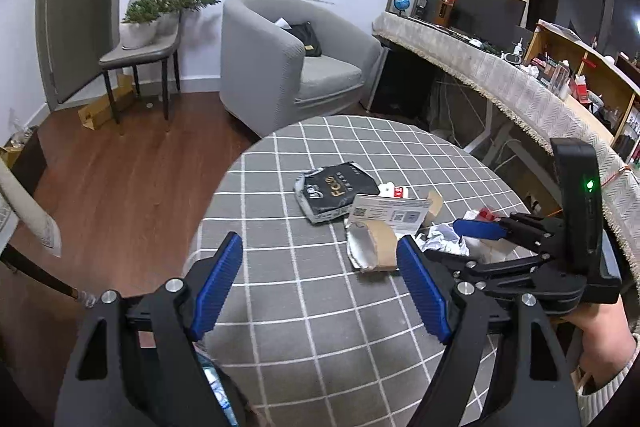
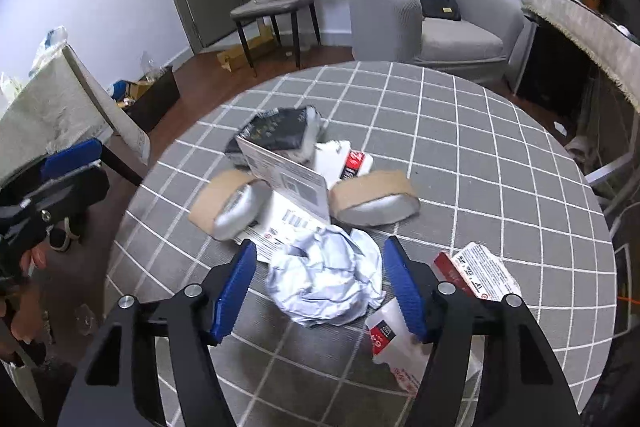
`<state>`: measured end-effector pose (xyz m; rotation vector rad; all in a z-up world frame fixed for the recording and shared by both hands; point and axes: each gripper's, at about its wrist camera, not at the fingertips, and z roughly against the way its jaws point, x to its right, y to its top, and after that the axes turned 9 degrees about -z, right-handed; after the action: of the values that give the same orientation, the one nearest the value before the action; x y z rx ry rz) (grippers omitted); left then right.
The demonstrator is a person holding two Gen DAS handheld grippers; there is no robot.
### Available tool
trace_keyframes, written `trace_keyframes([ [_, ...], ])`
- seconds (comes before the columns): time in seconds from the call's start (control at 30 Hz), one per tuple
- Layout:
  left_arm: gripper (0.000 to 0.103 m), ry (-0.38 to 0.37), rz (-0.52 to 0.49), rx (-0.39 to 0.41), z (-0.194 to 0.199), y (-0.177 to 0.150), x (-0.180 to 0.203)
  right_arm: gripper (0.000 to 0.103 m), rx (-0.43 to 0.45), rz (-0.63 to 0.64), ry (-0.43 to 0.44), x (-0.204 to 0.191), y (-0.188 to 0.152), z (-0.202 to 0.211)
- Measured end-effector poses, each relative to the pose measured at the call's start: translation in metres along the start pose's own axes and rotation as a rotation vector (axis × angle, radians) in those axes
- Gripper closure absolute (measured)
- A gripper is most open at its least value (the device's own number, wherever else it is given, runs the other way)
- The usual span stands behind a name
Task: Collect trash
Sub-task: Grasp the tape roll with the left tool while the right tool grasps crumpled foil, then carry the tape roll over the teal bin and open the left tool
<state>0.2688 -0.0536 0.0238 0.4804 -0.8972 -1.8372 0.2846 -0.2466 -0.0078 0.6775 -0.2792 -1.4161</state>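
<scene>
Between the right tool's [image 2: 320, 287] spread fingers lies crumpled paper [image 2: 324, 283].

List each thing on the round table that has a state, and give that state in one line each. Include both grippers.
crumpled paper: crushed, between the right jaws, untouched
black pouch: opened, lying flat
white box: flaps open
left gripper: open, nothing between jaws
right gripper: open
</scene>
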Motion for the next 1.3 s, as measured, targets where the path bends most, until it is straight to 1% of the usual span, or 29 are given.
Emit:
trace_keyframes([
  [0.03, 0.023, -0.009, -0.002, -0.006, -0.003, 0.001, 0.002, 0.042, -0.016, 0.0, 0.006, 0.001, 0.0, -0.002],
  [0.1, 0.024, -0.021, -0.009, -0.011, -0.008, 0.002, 0.006, 0.043, -0.042, -0.005, 0.025, 0.004, -0.001, -0.007],
  [0.13, 0.026, -0.025, -0.014, -0.011, -0.011, 0.002, 0.008, 0.047, -0.041, 0.0, 0.032, 0.004, -0.001, -0.007],
  [0.17, 0.026, -0.026, -0.016, -0.012, -0.014, 0.003, 0.01, 0.054, -0.032, 0.005, 0.037, 0.005, 0.0, -0.005],
  [0.2, 0.027, -0.027, -0.017, -0.012, -0.016, 0.004, 0.011, 0.056, -0.025, 0.004, 0.042, 0.005, 0.002, -0.003],
  [0.3, 0.03, -0.038, -0.015, -0.017, -0.024, 0.005, 0.016, 0.056, 0.019, -0.02, 0.052, 0.013, 0.008, 0.009],
  [0.43, 0.034, -0.055, -0.034, -0.034, -0.038, 0.006, 0.026, 0.057, 0.046, -0.067, 0.121, 0.024, 0.015, 0.019],
  [0.67, 0.04, -0.06, -0.078, -0.072, -0.062, 0.007, 0.046, 0.057, 0.149, -0.127, 0.229, 0.034, 0.029, 0.046],
  [0.73, 0.047, -0.052, -0.087, -0.083, -0.068, 0.006, 0.049, 0.057, 0.165, -0.134, 0.236, 0.035, 0.032, 0.05],
  [0.8, 0.051, -0.04, -0.096, -0.098, -0.074, 0.003, 0.051, 0.057, 0.171, -0.145, 0.243, 0.036, 0.035, 0.051],
  [0.87, 0.059, -0.03, -0.1, -0.108, -0.079, 0.001, 0.052, 0.057, 0.172, -0.145, 0.244, 0.035, 0.037, 0.051],
  [0.93, 0.073, -0.02, -0.1, -0.109, -0.08, 0.0, 0.053, 0.057, 0.175, -0.145, 0.243, 0.033, 0.038, 0.051],
  [1.0, 0.079, -0.015, -0.095, -0.099, -0.078, 0.0, 0.052, 0.057, 0.178, -0.148, 0.243, 0.03, 0.038, 0.05],
  [1.17, 0.079, -0.001, -0.084, -0.064, -0.066, -0.002, 0.049, 0.057, 0.177, -0.145, 0.242, 0.02, 0.036, 0.048],
  [1.3, 0.079, -0.007, -0.067, -0.036, -0.049, -0.002, 0.046, 0.057, 0.181, -0.15, 0.255, 0.014, 0.033, 0.052],
])
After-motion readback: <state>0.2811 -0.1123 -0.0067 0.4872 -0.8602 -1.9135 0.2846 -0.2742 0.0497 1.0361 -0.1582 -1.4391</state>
